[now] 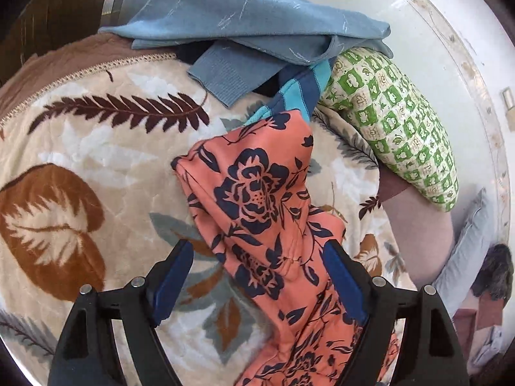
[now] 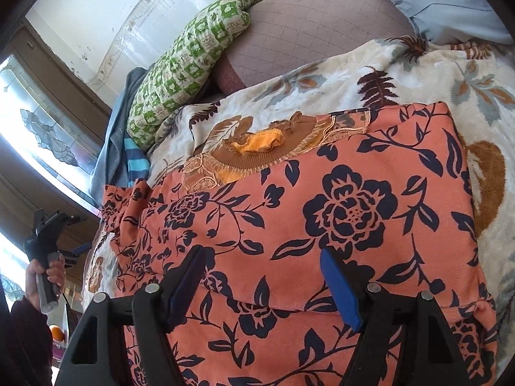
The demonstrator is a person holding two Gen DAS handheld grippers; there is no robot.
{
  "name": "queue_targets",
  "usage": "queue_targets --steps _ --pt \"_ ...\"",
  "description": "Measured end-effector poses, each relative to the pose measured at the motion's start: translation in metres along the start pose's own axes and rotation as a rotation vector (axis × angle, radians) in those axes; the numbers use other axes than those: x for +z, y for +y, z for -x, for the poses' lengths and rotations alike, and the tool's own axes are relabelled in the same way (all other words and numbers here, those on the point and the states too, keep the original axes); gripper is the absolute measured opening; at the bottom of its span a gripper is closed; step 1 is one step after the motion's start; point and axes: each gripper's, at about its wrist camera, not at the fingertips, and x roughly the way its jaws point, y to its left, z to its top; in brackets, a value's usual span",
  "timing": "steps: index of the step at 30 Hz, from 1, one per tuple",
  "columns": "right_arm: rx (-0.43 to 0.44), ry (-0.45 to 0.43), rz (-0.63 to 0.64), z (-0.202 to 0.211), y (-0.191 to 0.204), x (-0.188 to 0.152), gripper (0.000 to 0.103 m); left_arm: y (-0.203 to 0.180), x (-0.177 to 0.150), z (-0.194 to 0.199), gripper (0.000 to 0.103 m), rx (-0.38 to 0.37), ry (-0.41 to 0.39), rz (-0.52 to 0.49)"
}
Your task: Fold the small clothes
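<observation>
On the leaf-print blanket, the floral garment lies under both spread tongs.

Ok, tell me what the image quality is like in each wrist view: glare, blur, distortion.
Left wrist view: strong fisheye bending with dark corners; the white wall is washed out, while the orange floral garment stays fairly sharp. Right wrist view: the same curved edges; the window at left is blown out by daylight, and the garment's print reads clearly.
</observation>
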Motion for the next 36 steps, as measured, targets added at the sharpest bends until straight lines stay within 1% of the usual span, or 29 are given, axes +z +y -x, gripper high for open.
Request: queue_targets --steps 1,2,3,4,5,7,9,10,13,15,17,20,22,23,25,26,27,30,33,36 --pt "-0.003 0.004 0.005 -0.002 0.0 0.0 0.077 -0.003 -0.001 -0.008 0.078 -0.015 0.012 0.017" --pt "-0.007 0.008 0.008 -0.004 0.0 0.0 0.077 -0.002 -0.001 -0.014 0.072 -0.03 0.022 0.032" --pt "-0.011 0.01 0.008 -0.006 -0.001 0.0 0.077 -0.003 0.0 -0.021 0.068 -0.042 0.034 0.04" --pt "-0.013 0.012 0.006 -0.007 -0.002 0.0 0.077 -0.005 -0.002 -0.026 0.061 -0.05 0.044 0.046" --pt "-0.015 0.015 0.003 -0.009 -0.002 0.0 0.077 -0.005 -0.003 -0.031 0.057 -0.058 0.052 0.055" --pt "-0.022 0.017 0.0 -0.01 -0.003 0.0 0.077 -0.003 -0.002 -0.036 0.057 -0.068 0.053 0.078" --pt "-0.026 0.018 0.001 -0.01 -0.005 0.0 0.077 -0.002 0.001 -0.04 0.051 -0.088 0.035 0.088" --pt "-0.029 0.019 0.001 -0.011 -0.006 0.0 0.077 -0.001 0.003 -0.04 0.045 -0.101 0.023 0.092" --pt "-0.038 0.026 0.003 -0.013 -0.007 0.0 0.077 0.001 0.005 -0.044 0.044 -0.108 0.017 0.097" --pt "-0.044 0.031 0.006 -0.016 -0.006 -0.001 0.077 0.005 0.001 -0.049 0.044 -0.124 0.045 0.126" --pt "-0.048 0.033 0.011 -0.018 -0.005 -0.002 0.077 0.01 -0.003 -0.055 0.047 -0.133 0.071 0.154" --pt "-0.055 0.033 0.019 -0.019 -0.004 -0.002 0.077 0.015 -0.005 -0.065 0.047 -0.125 0.094 0.181" --pt "-0.057 0.033 0.021 -0.019 -0.003 -0.003 0.077 0.015 -0.004 -0.063 0.043 -0.109 0.05 0.18" --pt "-0.057 0.032 0.021 -0.019 -0.004 -0.003 0.077 0.012 -0.002 -0.06 0.029 -0.105 0.019 0.166" --pt "-0.058 0.032 0.02 -0.019 -0.003 -0.003 0.076 0.004 0.003 -0.058 0.007 -0.089 0.002 0.113" --pt "-0.06 0.031 0.02 -0.019 -0.003 -0.003 0.077 0.001 0.003 -0.055 0.007 -0.064 -0.012 0.095" --pt "-0.062 0.031 0.021 -0.02 -0.003 -0.003 0.077 -0.003 0.002 -0.049 0.007 -0.058 -0.038 0.082" --pt "-0.063 0.026 0.022 -0.018 -0.003 -0.001 0.076 -0.025 -0.005 -0.024 0.006 -0.099 -0.1 -0.006" --pt "-0.055 0.008 0.014 -0.012 -0.003 0.001 0.076 -0.056 -0.019 -0.001 0.006 -0.167 -0.085 -0.098" --pt "-0.025 -0.028 0.011 0.0 -0.001 0.004 0.076 -0.096 -0.044 0.02 0.006 -0.249 -0.053 -0.178"
